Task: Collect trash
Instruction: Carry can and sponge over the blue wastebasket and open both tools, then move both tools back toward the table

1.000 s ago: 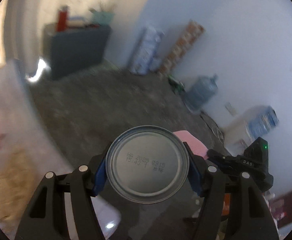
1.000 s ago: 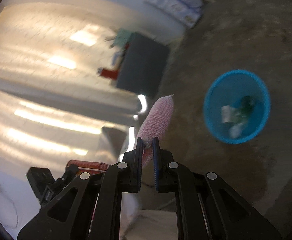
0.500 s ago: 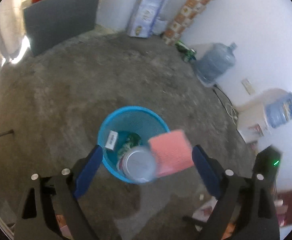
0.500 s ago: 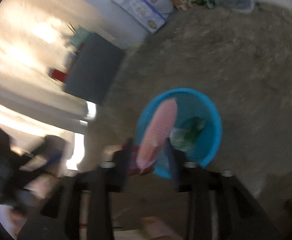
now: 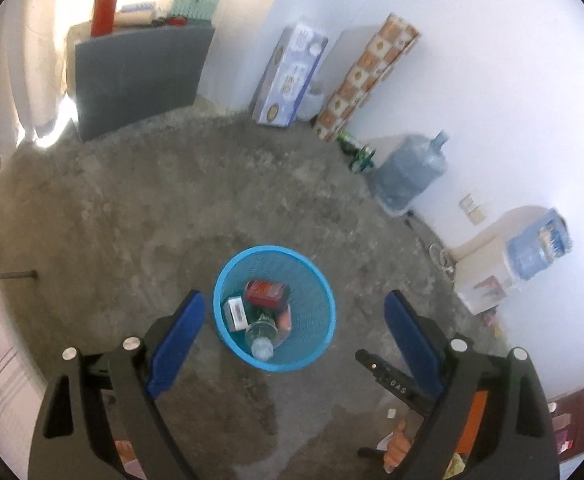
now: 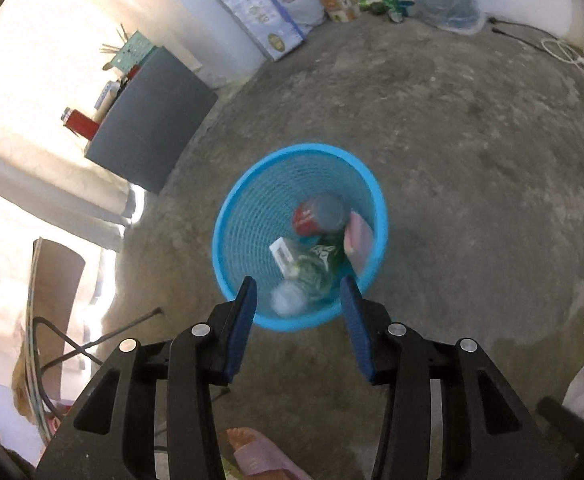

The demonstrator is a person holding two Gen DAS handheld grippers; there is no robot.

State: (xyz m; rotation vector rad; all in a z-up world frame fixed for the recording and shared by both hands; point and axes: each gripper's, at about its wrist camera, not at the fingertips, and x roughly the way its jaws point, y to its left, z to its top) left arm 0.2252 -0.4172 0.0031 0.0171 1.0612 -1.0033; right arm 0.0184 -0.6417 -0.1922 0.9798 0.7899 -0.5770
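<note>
A blue mesh bin [image 5: 316, 320] stands on the concrete floor below both grippers. Inside it lie a red can [image 5: 265, 292], a small white box [image 5: 235, 312], a clear plastic bottle [image 5: 261, 340] and a pink sponge [image 5: 285, 320]. My left gripper [image 5: 292, 300] is open wide above the bin with nothing between its pads. In the right wrist view, my right gripper [image 6: 298, 283] stands open and empty over the near rim of the bin [image 6: 251, 184]. There the red can [image 6: 316, 214] and the pink sponge [image 6: 358, 240] rest against the far wall.
A grey cabinet [image 5: 139, 76] with items on top stands at the back left. Cardboard boxes [image 5: 292, 76], green cans [image 5: 358, 152], a water jug [image 5: 412, 172] and a dispenser [image 5: 524, 256] line the wall. A sandalled foot [image 6: 251, 452] is near the right gripper.
The left gripper let go of the can and the right let go of the pink sponge. Both now lie in the bin. Both grippers tipped down over it.
</note>
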